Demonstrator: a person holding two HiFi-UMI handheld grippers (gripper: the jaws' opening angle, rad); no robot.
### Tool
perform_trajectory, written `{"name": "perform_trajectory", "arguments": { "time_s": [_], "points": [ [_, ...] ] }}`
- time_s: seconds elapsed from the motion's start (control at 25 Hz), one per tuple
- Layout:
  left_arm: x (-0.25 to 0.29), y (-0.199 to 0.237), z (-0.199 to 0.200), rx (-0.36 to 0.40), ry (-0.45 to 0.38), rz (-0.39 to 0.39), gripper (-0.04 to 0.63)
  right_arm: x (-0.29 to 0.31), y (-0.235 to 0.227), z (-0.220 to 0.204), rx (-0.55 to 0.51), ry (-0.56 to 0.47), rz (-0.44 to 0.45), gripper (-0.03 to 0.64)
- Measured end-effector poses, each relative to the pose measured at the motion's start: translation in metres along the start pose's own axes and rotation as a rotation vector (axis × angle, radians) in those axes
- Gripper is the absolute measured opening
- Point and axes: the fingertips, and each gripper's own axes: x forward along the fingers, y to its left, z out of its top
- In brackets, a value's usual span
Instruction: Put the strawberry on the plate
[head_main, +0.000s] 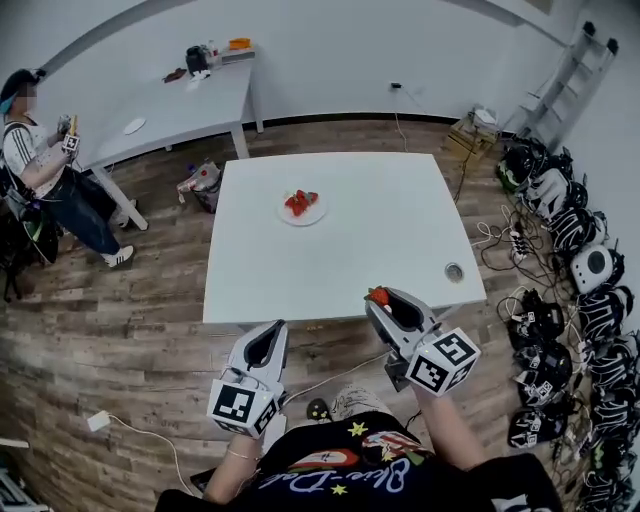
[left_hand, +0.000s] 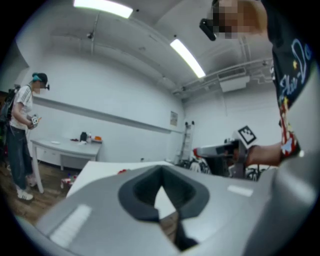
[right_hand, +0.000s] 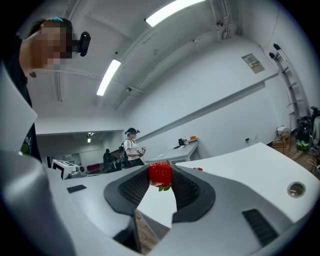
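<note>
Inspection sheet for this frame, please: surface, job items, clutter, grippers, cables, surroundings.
Surface: white table; round grommet near its right corner.
Job's things: plate mid-table with strawberries on it; one strawberry held between jaws.
Clutter: nothing seen on the table.
Grippers: right gripper shut on the strawberry; left gripper shut, empty.
Cables: loose cables on the floor right of the table.
Surroundings: second table, a person, ladder, row of dark gear.
</note>
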Motion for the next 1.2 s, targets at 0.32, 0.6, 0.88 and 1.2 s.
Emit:
{"name": "perform_trajectory", "arguments": {
  "time_s": [0.32, 0.6, 0.88, 1.2],
  "points": [
    [0.059, 0.07, -0.015, -0.039, 0.067, 0.045, -0.001, 0.148, -0.091, -0.013, -0.093, 0.145, 0.008, 0.143],
    [0.106, 0.136, -0.006, -0.115, 0.087, 0.12, -0.002, 0.277, -0.177, -0.058, -0.15, 0.388, -0.008, 0.143],
    [0.122, 0.178, -0.028, -0.152, 0.185, 0.229, -0.002, 0.344, -0.212, -0.105, -0.233, 0.586, 0.04, 0.143],
    [0.123, 0.2, -0.03, -0.222, 0.172, 0.282, -0.002, 0.362, -0.206, -0.138, -0.302, 0.74, 0.121, 0.143]
  ]
}}
